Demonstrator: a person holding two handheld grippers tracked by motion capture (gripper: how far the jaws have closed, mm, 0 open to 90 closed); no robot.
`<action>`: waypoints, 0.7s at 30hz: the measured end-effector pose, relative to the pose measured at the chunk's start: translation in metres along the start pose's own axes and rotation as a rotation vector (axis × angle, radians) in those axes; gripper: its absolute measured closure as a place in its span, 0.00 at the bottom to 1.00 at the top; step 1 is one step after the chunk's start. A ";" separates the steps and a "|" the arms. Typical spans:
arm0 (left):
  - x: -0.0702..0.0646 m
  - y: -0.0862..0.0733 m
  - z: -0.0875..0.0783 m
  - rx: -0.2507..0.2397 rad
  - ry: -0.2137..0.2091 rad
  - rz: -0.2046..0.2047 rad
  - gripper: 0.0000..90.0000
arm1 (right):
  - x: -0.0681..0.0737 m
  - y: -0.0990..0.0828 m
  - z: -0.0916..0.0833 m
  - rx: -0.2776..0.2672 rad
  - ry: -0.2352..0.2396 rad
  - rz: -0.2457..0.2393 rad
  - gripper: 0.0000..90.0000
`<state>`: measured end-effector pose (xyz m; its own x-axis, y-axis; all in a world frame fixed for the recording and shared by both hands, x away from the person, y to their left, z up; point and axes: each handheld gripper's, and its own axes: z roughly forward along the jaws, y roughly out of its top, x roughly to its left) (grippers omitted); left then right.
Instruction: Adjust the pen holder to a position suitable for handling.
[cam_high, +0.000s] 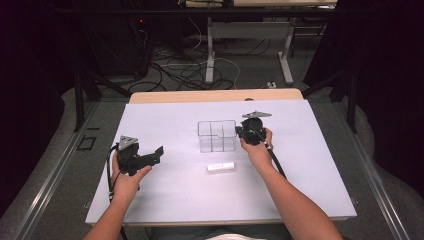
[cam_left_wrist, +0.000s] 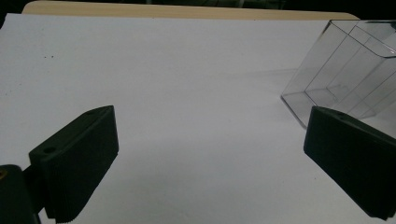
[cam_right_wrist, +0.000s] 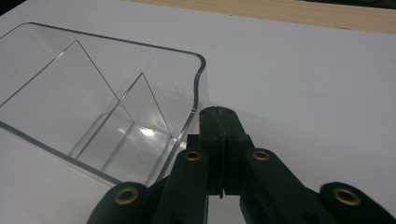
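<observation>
A white-covered wooden table (cam_high: 165, 200) carries a clear plastic divided box (cam_high: 216, 135) at its centre, with a small white rectangular block (cam_high: 221, 167) lying just in front. The right gripper (cam_right_wrist: 219, 114), jaws clenched together on nothing, sits just beside the box's right wall. The left gripper (cam_high: 159, 151) rests well to the left, jaws spread wide and empty.

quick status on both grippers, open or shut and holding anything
left gripper: open, nothing between its jaws.
right gripper: shut, jaws pressed together with nothing held, right beside the clear divided box.
</observation>
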<state>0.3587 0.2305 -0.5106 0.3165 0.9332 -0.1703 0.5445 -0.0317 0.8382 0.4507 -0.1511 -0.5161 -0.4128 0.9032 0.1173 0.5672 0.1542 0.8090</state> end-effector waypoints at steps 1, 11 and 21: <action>0.000 0.000 0.000 0.001 0.001 0.001 0.04 | 0.000 0.000 0.000 -0.001 -0.001 -0.004 1.00; 0.002 -0.001 -0.001 -0.003 0.022 0.002 0.07 | -0.006 0.001 -0.015 -0.033 0.011 -0.012 0.88; -0.001 -0.002 0.001 0.018 0.031 0.030 0.07 | -0.013 -0.008 -0.044 -0.051 0.035 -0.010 0.68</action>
<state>0.3584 0.2296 -0.5130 0.3089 0.9423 -0.1288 0.5494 -0.0663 0.8329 0.4205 -0.1814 -0.4985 -0.4437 0.8870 0.1279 0.5261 0.1423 0.8384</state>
